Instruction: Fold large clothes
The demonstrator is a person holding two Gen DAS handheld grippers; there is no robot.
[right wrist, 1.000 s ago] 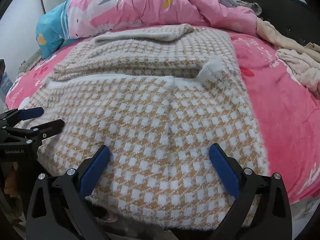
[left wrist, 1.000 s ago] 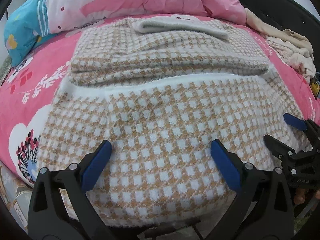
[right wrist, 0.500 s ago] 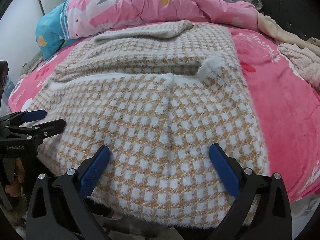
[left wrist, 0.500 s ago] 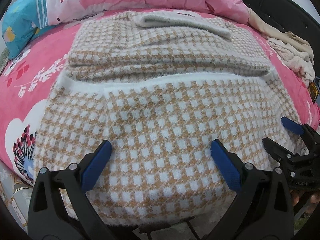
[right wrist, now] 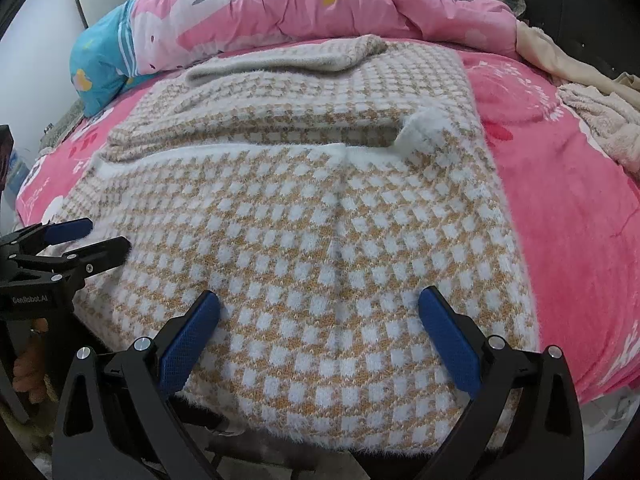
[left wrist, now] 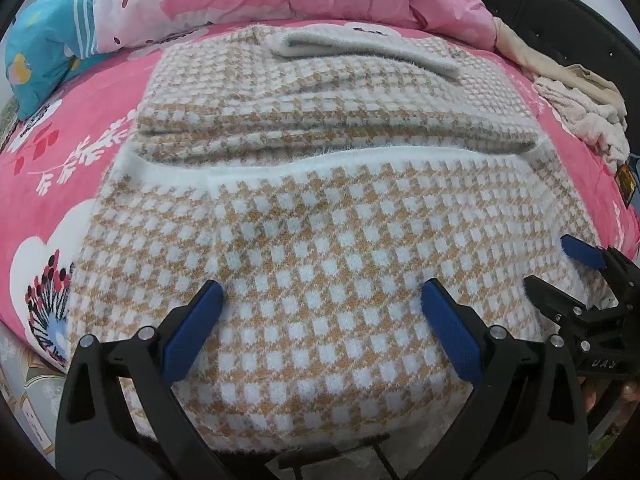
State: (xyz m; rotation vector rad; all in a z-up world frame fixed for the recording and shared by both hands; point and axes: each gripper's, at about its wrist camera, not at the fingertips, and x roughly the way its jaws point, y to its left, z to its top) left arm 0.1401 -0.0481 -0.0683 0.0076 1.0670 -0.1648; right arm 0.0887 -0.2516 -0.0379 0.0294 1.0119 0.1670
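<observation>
**Both grippers poised at sweater hem, next fold not yet started**

The checked sweater [left wrist: 320, 248] is laid flat on the pink bedsheet [left wrist: 92, 136], filling the centre of both views; its near hem is draped over the bed edge at 6 o'clock; the sleeves are already seen folded across the body at 12 o'clock, with a white cuff [right wrist: 420, 132] turned up at about 1 o'clock in the right wrist view. The left gripper [left wrist: 320, 312] is held over the near hem, jaws spread wide, nothing between them; the right gripper [right wrist: 318, 314] is held likewise, jaws wide apart and empty; each is seen beside the other at the hem, left one at 9 o'clock in the right view. A pink duvet [right wrist: 320, 4] and blue pillow [left wrist: 44, 48] are bunched at 12 and 10 o'clock; beige clothes [left wrist: 580, 116] are piled at 2 o'clock. Step judged: bottom-to-top fold being set up; next move probably calls for both hem corners to be pinched, lifted together and carried toward the collar; fuzzy knit is likely to sag if gripped unevenly.
</observation>
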